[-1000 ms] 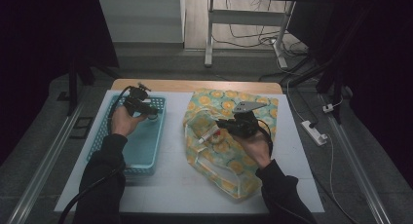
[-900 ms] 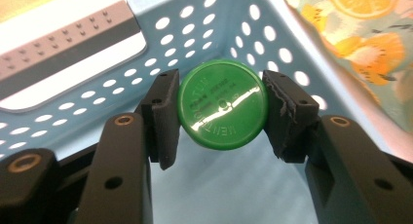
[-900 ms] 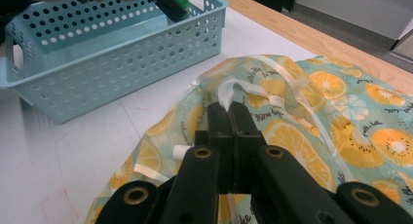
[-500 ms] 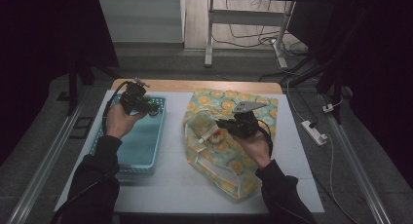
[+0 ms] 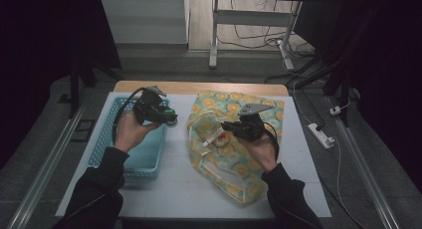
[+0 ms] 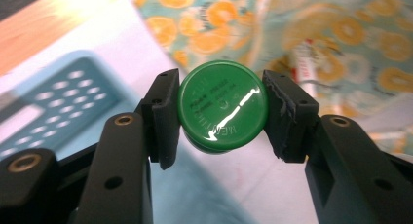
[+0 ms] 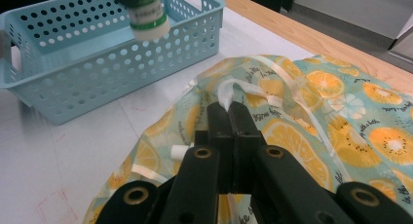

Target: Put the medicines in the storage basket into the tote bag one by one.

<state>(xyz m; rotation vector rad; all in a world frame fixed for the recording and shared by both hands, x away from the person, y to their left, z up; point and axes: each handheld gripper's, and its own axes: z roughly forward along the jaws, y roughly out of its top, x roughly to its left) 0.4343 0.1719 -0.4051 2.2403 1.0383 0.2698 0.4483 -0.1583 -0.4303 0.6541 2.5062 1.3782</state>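
On white table (image 5: pixel 179 189), blue basket (image 5: pixel 104 149)

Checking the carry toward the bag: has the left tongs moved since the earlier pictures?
Yes. The left tongs, shut on the green bottle, have shifted right, from over the basket to its right rim, toward the bag.

Basket (image 5: pixel 130 154) on the left of the tabletop (image 5: pixel 189 189), bag (image 5: pixel 234 139) lying just to its right, tube (image 5: pixel 214 138) on the bag, left claw (image 5: pixel 171 120) holding a bottle (image 6: pixel 222 106) between basket and bag, right claw (image 7: pixel 229 109) pinching the bag's strap (image 7: pixel 234 90)
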